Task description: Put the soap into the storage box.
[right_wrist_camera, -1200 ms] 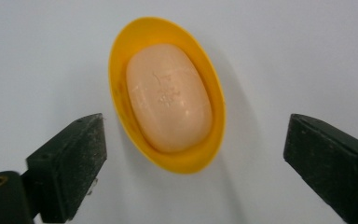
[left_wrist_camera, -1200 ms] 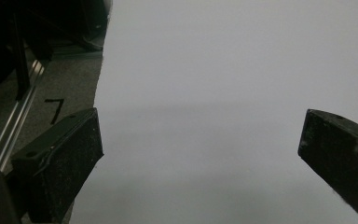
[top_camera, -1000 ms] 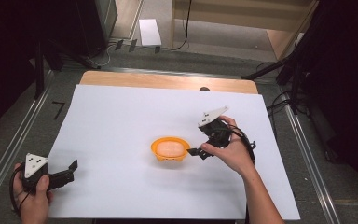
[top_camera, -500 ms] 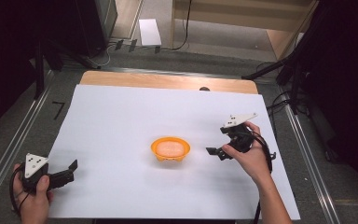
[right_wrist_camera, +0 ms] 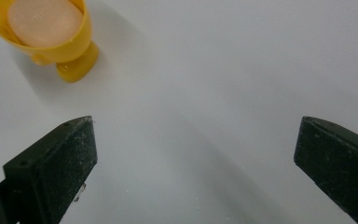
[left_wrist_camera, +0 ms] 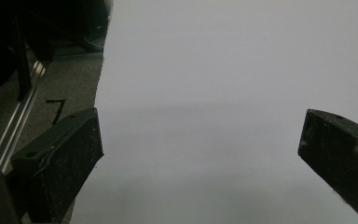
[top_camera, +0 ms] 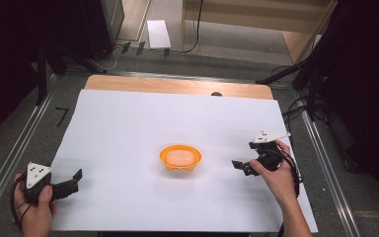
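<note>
1. The right gripper (top_camera: pixel 241 166) sits right of centre on the white sheet (top_camera: pixel 128 128), held in the person's right hand (top_camera: pixel 271 173), whose forearm comes in from the near right edge and angles up toward the middle.
2. Its nose points left, toward the orange dish (top_camera: pixel 180 158), with a clear stretch of sheet between them. The grey three-cornered plate (top_camera: pixel 269 137) on top is tilted toward the far side.
3. In the right gripper view its two black jaws stand wide apart with nothing between them but bare sheet. The dish shows there at the far left, apart from the jaws.
4. The orange dish rests near the middle of the sheet, slightly toward the near side, with a pale pink oval piece (top_camera: pixel 179 156) lying inside it. It stands on short feet.
5. The left gripper (top_camera: pixel 76 177) lies low at the near left corner of the sheet, gripped by the left hand (top_camera: pixel 37 207) from below, nose pointing right and a little far. It is well apart from the dish.
6. In the left gripper view its jaws are spread wide, empty, over the sheet's left edge and the grey floor (left_wrist_camera: pixel 37 107) beside it.
</note>
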{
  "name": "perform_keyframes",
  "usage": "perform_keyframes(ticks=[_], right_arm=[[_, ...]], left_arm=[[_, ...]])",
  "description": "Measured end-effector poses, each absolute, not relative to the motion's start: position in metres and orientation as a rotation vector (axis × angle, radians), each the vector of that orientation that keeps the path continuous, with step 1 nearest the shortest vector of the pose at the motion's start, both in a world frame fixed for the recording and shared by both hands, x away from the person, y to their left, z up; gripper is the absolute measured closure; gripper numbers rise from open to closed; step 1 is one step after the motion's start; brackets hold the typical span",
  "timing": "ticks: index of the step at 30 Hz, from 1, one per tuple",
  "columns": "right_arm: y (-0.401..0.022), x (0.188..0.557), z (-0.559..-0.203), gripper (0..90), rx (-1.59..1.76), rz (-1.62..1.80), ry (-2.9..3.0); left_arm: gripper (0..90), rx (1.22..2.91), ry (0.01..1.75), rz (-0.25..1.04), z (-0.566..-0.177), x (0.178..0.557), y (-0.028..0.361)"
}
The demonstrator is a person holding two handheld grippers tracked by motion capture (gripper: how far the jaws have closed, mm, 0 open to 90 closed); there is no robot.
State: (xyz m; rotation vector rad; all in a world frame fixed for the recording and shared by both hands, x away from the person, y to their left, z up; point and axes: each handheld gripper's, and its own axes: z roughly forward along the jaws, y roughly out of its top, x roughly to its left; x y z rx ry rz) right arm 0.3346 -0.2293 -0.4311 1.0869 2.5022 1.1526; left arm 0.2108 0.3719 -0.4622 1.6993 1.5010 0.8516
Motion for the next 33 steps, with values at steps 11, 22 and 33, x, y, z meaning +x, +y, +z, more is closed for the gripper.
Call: perform_keyframes(ticks=[11,22,33], right_arm=[[-0.261,0.311,-0.455,0.0,1.194,1.153,2.436],[-0.292,0.289,-0.467,0.0,1.296,1.172,2.302],[-0.328,0.262,-0.483,0.0,1.421,1.141,2.172]], left_arm=[[0.2,1.696,1.5,0.854,-0.462,0.211,0.372],[0.2,1.696,1.502,0.857,-0.462,0.211,0.372],[0.2,1.691,1.503,0.855,-0.462,0.21,0.372]])
